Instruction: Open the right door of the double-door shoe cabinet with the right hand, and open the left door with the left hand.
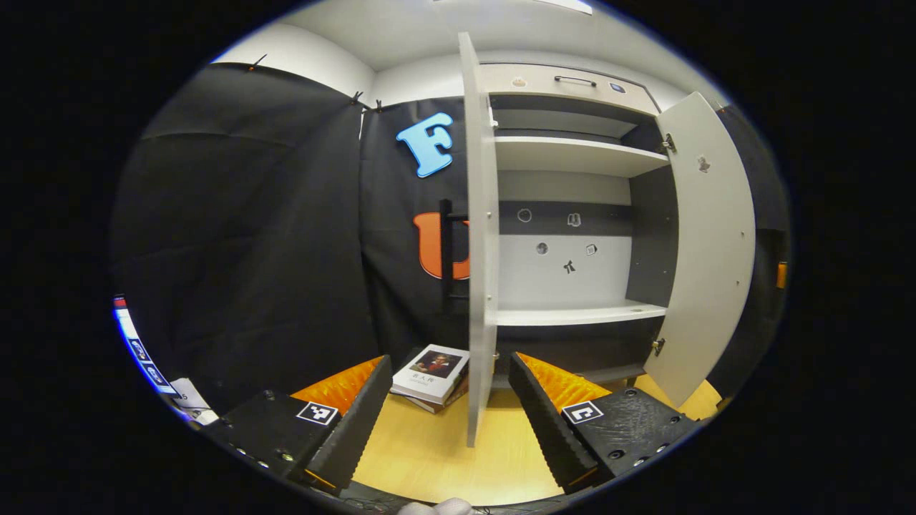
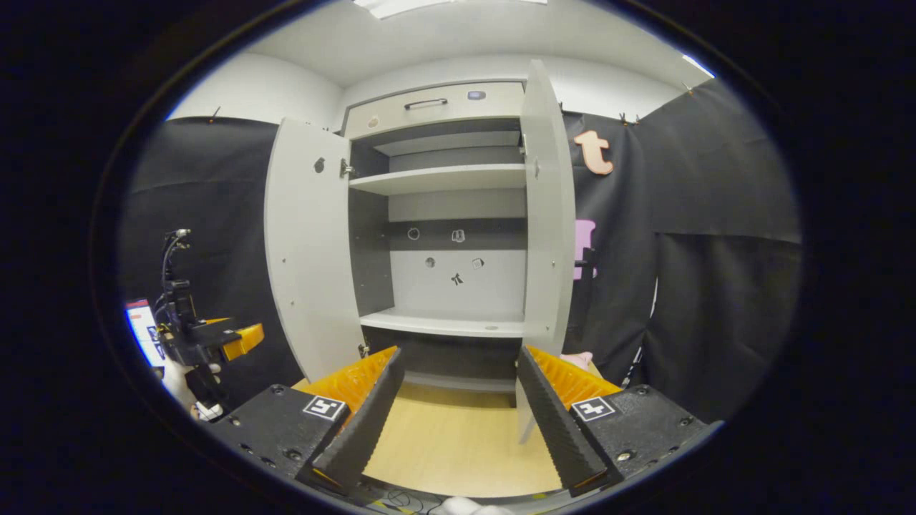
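The shoe cabinet (image 1: 572, 236) stands with both doors swung out and its bare shelves showing. In the left gripper view the left door (image 1: 481, 236) is edge-on straight ahead, its black bar handle (image 1: 445, 250) on the outer face, and the right door (image 1: 708, 250) hangs open beyond. My left gripper (image 1: 449, 372) is open; the door's lower edge stands in line with the gap, untouched. In the right gripper view the right door (image 2: 547, 207) stands just right of centre, with the left door (image 2: 308, 250) wide open. My right gripper (image 2: 459, 354) is open, holding nothing. The left gripper (image 2: 236, 340) hangs at far left.
A book (image 1: 433, 372) lies on the wooden table (image 1: 429, 458) just left of the left door's foot. A drawer with a dark handle (image 2: 426, 104) tops the cabinet. Black cloth walls close in on both sides. A hand (image 2: 182, 386) holds the left gripper.
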Action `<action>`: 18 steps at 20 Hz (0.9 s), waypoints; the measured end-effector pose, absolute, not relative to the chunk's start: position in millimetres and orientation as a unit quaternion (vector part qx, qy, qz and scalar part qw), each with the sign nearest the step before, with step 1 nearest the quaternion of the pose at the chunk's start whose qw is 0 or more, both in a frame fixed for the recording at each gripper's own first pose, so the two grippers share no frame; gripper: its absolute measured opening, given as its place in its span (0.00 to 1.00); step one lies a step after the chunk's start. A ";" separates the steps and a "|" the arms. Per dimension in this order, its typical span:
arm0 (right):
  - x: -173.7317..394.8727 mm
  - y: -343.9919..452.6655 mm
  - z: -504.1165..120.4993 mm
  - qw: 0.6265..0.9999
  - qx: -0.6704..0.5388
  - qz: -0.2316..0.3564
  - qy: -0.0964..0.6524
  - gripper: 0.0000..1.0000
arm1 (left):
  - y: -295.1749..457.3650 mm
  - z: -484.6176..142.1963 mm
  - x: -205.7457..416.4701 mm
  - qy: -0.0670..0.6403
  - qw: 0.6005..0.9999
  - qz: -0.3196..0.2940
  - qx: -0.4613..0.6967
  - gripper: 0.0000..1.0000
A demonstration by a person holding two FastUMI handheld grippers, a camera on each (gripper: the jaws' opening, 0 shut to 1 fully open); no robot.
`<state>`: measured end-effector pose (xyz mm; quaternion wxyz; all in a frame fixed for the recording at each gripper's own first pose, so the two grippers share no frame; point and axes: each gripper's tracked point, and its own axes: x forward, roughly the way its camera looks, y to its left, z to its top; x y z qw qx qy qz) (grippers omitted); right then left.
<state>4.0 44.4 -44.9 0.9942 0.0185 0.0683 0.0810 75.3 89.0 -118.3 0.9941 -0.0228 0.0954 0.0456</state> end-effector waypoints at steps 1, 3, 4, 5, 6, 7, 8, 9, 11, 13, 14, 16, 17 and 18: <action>1.5 40.0 -40.5 0.994 0.018 0.083 0.064 1.00 | 73.6 -111.6 67.7 0.092 0.995 0.037 -0.025 0.98; -4.3 28.7 -32.4 0.995 0.018 0.082 0.054 0.99 | 40.1 -92.9 55.1 0.082 0.996 0.016 -0.029 0.98; -6.8 24.7 -27.5 0.995 0.019 0.081 0.048 0.99 | 24.5 -83.4 50.2 0.077 0.997 0.004 -0.030 0.98; -11.4 20.7 -24.3 0.996 0.020 0.079 0.044 0.99 | 9.8 -74.7 44.8 0.073 0.997 -0.004 -0.031 0.98; -16.3 14.9 -20.3 0.996 0.022 0.076 0.042 0.99 | -4.0 -64.3 39.3 0.067 0.997 -0.014 -0.034 0.98; -19.8 11.1 -15.9 0.996 0.024 0.075 0.037 0.99 | -19.9 -55.3 33.8 0.063 0.997 -0.027 -0.040 0.98; -23.6 7.5 -10.0 0.997 0.026 0.074 0.029 1.00 | -32.2 -48.0 28.2 0.061 0.996 -0.037 -0.044 0.98; -27.7 3.2 -6.9 0.997 0.025 0.072 0.024 0.99 | -42.0 -40.5 23.2 0.058 0.996 -0.043 -0.044 0.97; -32.9 -6.9 -3.6 0.997 0.022 0.065 0.020 0.99 | -53.8 -28.1 13.4 0.055 0.996 -0.049 -0.042 0.97; -38.0 -15.0 -2.3 0.998 0.027 0.060 0.017 1.00 | -62.5 -12.9 4.3 0.045 0.997 -0.056 -0.041 0.97; -39.7 -19.3 -3.1 0.998 0.029 0.055 0.018 0.99 | -63.3 -9.5 1.7 0.042 0.997 -0.053 -0.038 0.97; -44.8 -25.8 -6.8 0.998 0.034 0.049 0.022 0.99 | -61.3 -4.5 -5.5 0.037 0.998 -0.045 -0.028 0.98; -46.6 -26.8 -6.4 0.998 0.037 0.047 0.021 0.99 | -60.6 -2.4 -9.8 0.036 0.998 -0.042 -0.023 0.98; -48.4 -28.8 -5.6 0.998 0.038 0.045 0.020 0.99 | -59.2 -1.0 -12.4 0.035 0.998 -0.039 -0.020 0.97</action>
